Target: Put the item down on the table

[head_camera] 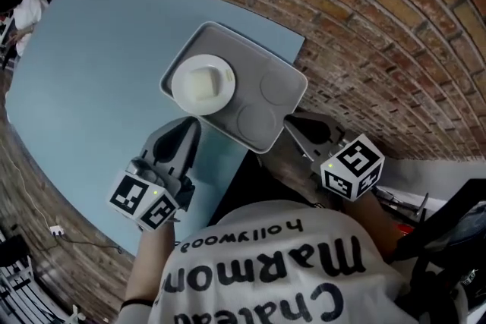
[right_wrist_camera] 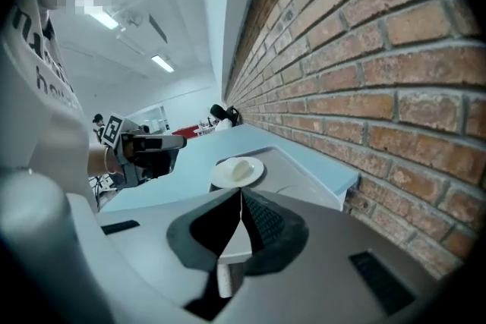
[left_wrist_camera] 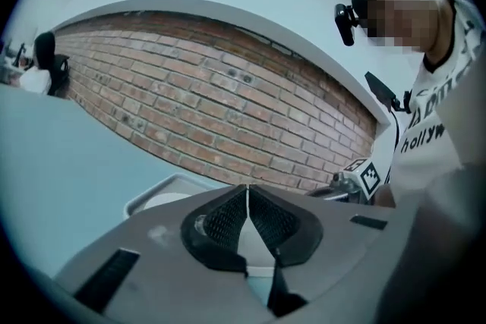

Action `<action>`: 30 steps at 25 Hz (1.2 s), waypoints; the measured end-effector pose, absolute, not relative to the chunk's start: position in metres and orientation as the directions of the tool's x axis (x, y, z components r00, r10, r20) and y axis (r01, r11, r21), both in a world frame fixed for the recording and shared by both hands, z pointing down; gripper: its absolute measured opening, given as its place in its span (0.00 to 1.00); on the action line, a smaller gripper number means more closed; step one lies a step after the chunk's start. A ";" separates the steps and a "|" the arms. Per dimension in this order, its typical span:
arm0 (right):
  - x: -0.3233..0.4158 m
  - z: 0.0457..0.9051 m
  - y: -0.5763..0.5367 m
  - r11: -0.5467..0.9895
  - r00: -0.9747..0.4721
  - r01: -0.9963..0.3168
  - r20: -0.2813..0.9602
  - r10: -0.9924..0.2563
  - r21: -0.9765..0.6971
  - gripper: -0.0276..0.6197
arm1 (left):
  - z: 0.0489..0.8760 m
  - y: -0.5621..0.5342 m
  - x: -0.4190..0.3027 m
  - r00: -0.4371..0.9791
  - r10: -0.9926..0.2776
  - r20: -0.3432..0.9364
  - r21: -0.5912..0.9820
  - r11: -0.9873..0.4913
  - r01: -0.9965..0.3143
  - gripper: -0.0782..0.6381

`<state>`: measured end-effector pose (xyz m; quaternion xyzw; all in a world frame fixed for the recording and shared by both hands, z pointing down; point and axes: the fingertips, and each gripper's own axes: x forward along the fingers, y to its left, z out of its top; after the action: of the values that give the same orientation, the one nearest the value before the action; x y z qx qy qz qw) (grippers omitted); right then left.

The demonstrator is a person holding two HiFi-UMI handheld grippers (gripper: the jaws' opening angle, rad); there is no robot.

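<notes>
Now L tongs [head_camera: 190, 127] & R tongs [head_camera: 293, 121] closed, empty, beside tray [head_camera: 252, 59] on table [head_camera: 99, 64].

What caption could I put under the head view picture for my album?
Left gripper and right gripper, both shut, near a grey tray holding a white plate on a blue table.

The person wears a white T-shirt [head_camera: 281, 269] with big black letters [head_camera: 304, 263] on it (upside down in the head view). A thin black band [head_camera: 137, 304] goes round the left wrist. The left claw [head_camera: 193, 125] and the right claw [head_camera: 291, 121] are grey plastic, with dark bumpy pads [left_wrist_camera: 226, 220] inside. Each one carries a white cube with black square marks, the left cube [head_camera: 143, 201] and the right cube [head_camera: 351, 165].
</notes>
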<state>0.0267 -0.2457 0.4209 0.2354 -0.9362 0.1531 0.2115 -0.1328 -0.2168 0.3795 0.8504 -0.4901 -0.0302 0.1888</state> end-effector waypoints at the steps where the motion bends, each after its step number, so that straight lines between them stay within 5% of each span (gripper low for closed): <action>1: 0.030 0.413 -0.244 0.845 -0.797 -0.510 0.460 -0.393 -0.161 0.06 | 0.376 -0.208 -0.132 0.510 -0.847 0.148 0.332 -0.443 -0.833 0.13; 30: 0.104 0.370 -0.096 0.857 -0.776 -0.515 0.443 -0.449 -0.033 0.06 | 0.326 -0.054 -0.047 0.573 -0.815 0.080 0.278 -0.534 -0.798 0.13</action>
<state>0.1044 -0.0961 0.3701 0.2566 -0.9392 0.0762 0.2151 -0.0475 -0.0537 0.3256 0.8753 -0.4609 -0.0296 0.1433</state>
